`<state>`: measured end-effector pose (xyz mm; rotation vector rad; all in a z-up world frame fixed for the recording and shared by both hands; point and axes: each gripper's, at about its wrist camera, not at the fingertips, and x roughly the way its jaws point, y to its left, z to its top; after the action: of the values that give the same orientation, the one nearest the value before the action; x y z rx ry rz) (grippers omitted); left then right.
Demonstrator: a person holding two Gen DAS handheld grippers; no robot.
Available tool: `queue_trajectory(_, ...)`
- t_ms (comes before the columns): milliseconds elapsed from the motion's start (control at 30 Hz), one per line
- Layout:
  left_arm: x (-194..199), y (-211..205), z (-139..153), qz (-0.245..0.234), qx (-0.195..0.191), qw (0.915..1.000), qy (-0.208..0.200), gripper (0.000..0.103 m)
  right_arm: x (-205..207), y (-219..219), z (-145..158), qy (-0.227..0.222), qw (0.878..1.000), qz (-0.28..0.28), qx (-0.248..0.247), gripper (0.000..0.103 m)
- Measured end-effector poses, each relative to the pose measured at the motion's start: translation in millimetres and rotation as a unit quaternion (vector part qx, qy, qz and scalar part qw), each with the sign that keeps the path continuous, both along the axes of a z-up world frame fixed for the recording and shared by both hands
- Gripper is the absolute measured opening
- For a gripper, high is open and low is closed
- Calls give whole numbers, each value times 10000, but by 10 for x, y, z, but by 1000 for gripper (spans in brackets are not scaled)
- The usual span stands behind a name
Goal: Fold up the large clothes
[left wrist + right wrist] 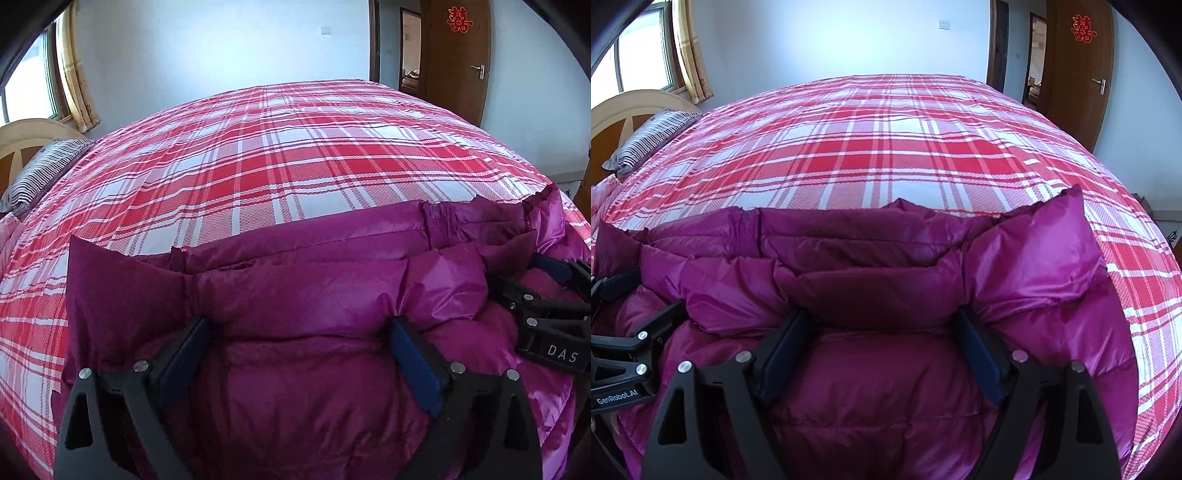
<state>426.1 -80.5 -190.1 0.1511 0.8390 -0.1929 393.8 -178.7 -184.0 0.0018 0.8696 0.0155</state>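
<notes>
Left wrist view is showing my left gripper (299, 328) standing wide open over the purple down jacket (314, 280), which is lying bunched across the lower half of the frame on the red plaid bedspread (280, 147); its pads seem to be resting against a puffy fold without pinching it. Right wrist view is showing my right gripper (884, 321) likewise spread wide, straddling a padded ridge of the jacket, gripping nothing as far as I can tell.

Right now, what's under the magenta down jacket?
The magenta down jacket lies on the red plaid bedspread, which shows beyond its far edge and to both sides. Whatever sits directly beneath the jacket's bulk, or inside its folds, is covered and can't be seen.
</notes>
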Motion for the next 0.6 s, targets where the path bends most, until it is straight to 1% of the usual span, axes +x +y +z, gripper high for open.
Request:
queue_trajectory(500,-12,-15,-8,14,125,9999,-25,98,11,38,-25,4,9998,-33,-177,86)
queue_trajectory(600,-3,-19,18,15,188,9998,57,98,14,48,-31,3,9997,-40,-228,86)
